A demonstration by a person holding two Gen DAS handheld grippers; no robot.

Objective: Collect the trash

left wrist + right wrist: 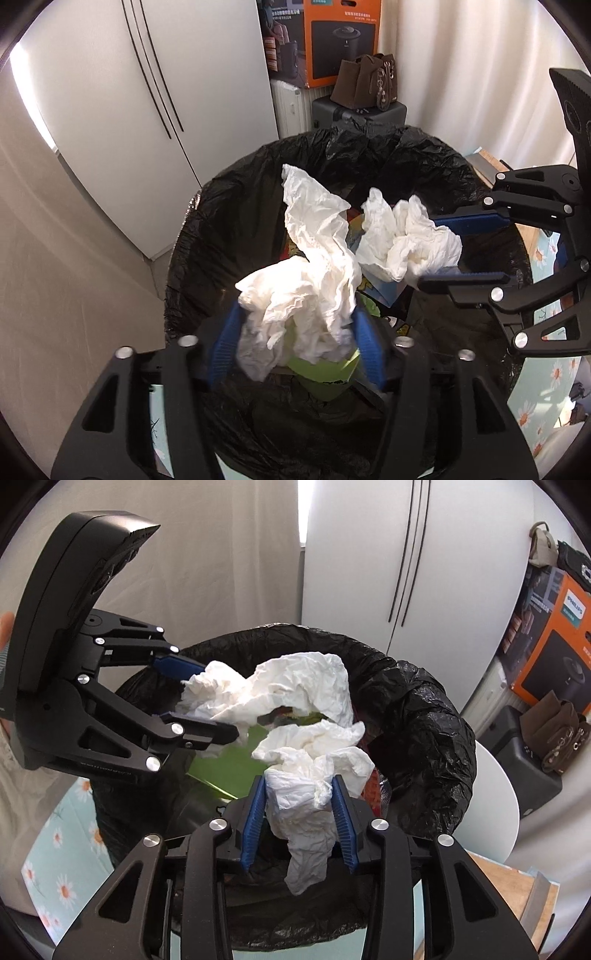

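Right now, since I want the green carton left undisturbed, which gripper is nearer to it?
Left. The left gripper hangs directly above the green carton in the bin; the right gripper sits off to one side.

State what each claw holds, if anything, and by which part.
Left claw: left tissue, bunched end between the pads. Right claw: right tissue, likewise. Whether the pads still press cannot be told.

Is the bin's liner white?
No, the liner draped over the bin's rim is black; the only white things at the bin are the crumpled tissues between the fingers.
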